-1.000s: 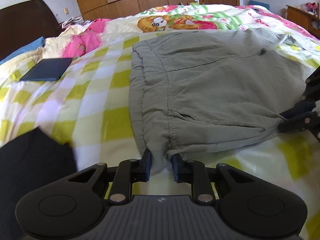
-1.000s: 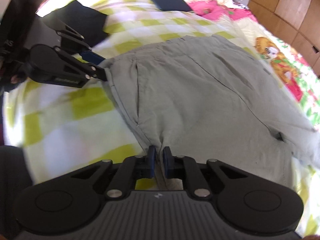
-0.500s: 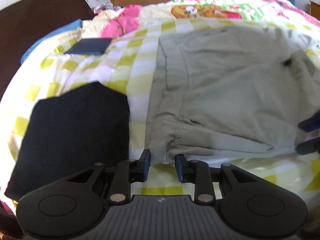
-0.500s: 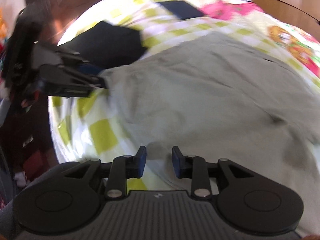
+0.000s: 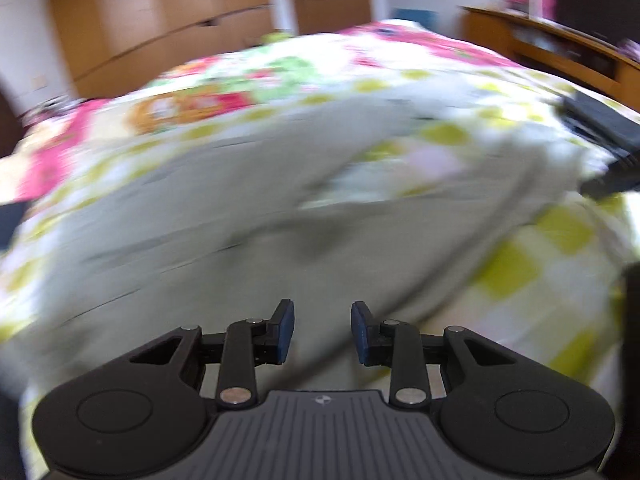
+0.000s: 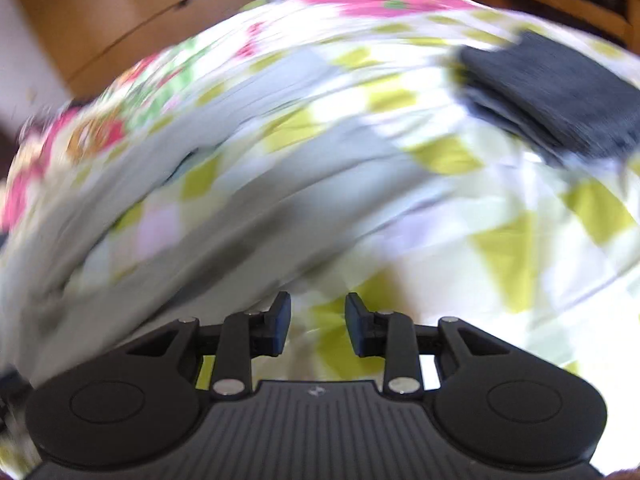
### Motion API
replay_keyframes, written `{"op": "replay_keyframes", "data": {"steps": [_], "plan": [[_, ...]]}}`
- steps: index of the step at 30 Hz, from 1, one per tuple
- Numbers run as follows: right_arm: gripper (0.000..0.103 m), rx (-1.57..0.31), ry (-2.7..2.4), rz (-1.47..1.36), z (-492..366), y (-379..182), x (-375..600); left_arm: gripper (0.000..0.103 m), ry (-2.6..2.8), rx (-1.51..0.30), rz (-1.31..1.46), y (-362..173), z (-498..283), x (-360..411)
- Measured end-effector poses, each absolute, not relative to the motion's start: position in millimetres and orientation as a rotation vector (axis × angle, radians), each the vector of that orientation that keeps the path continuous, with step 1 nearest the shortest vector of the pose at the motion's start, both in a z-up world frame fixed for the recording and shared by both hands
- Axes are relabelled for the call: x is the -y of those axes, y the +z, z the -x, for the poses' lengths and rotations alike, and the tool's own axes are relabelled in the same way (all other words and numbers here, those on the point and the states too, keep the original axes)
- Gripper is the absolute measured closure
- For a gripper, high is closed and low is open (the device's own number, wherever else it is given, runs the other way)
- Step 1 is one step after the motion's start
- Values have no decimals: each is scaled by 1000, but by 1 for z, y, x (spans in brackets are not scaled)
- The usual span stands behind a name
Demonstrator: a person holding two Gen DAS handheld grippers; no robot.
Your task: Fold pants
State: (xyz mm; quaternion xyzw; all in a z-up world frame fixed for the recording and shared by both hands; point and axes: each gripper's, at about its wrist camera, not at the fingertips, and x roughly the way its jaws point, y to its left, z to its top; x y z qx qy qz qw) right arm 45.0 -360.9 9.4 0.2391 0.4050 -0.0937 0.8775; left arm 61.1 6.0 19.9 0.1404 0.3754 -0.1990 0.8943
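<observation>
Both views are blurred by motion. In the left wrist view, the left gripper [image 5: 322, 330] has its two blue-padded fingers spread apart with nothing between them. The grey-green cotton pants [image 5: 192, 240] lie flat on the bed, filling the area ahead of and to the left of the claw, with a leg stretching away to the upper right over the yellow-green and white checked bedsheet [image 5: 520, 276]. Wooden wardrobe doors [image 5: 160, 16] stand far behind.

In the right wrist view, the right gripper [image 6: 318, 326] is likewise spread and empty, hovering over the checked sheet. The pants lie ahead and left of it. A dark folded garment [image 6: 560, 92] sits well apart, ahead to the right.
</observation>
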Motion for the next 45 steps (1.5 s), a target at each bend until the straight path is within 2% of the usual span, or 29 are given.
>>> {"op": "replay_keyframes", "data": {"steps": [3, 8, 9, 11, 12, 14, 18, 20, 21, 24, 26, 28, 31, 36, 40, 45], "plan": [[72, -778, -209, -694, -45, 1, 404, 57, -515, -785, -329, 17, -64, 47], [69, -703, -226, -822, -60, -12, 433, 56, -594, -790, -393, 14, -68, 96], [71, -691, -230, -837, -64, -15, 437, 56, -601, -796, -401, 14, -70, 100], [94, -685, -237, -844, -71, -22, 441, 56, -607, -804, -417, 12, -68, 109], [99, -695, -242, -857, -76, -25, 442, 56, -608, -808, -425, 12, -69, 112], [99, -684, -215, -901, -70, -23, 448, 56, -607, -812, -437, 10, -74, 118], [100, -575, -171, -841, -41, 25, 461, 56, -629, -787, -425, 17, -77, 129], [100, -543, -192, -797, -22, 44, 469, 52, -650, -757, -405, 23, -74, 133], [100, -543, -214, -774, -12, 47, 472, 46, -658, -746, -392, 24, -72, 136], [99, -628, -341, -653, 0, 32, 473, 40, -682, -745, -381, 15, -66, 145], [96, -752, -413, -558, -2, 11, 469, 39, -678, -770, -414, 4, -63, 151], [93, -792, -435, -516, 3, 2, 462, 39, -680, -781, -427, 1, -57, 147], [82, -754, -485, -443, 12, 15, 453, 38, -670, -783, -421, 6, -51, 128], [81, -681, -449, -281, 5, 48, 421, 37, -630, -784, -406, 12, -45, 87], [70, -703, -181, -201, -27, 59, 366, 37, -630, -823, -344, 2, -43, 69], [73, -871, 201, -236, -92, 18, 296, 37, -652, -855, -265, -5, -40, 60]]}}
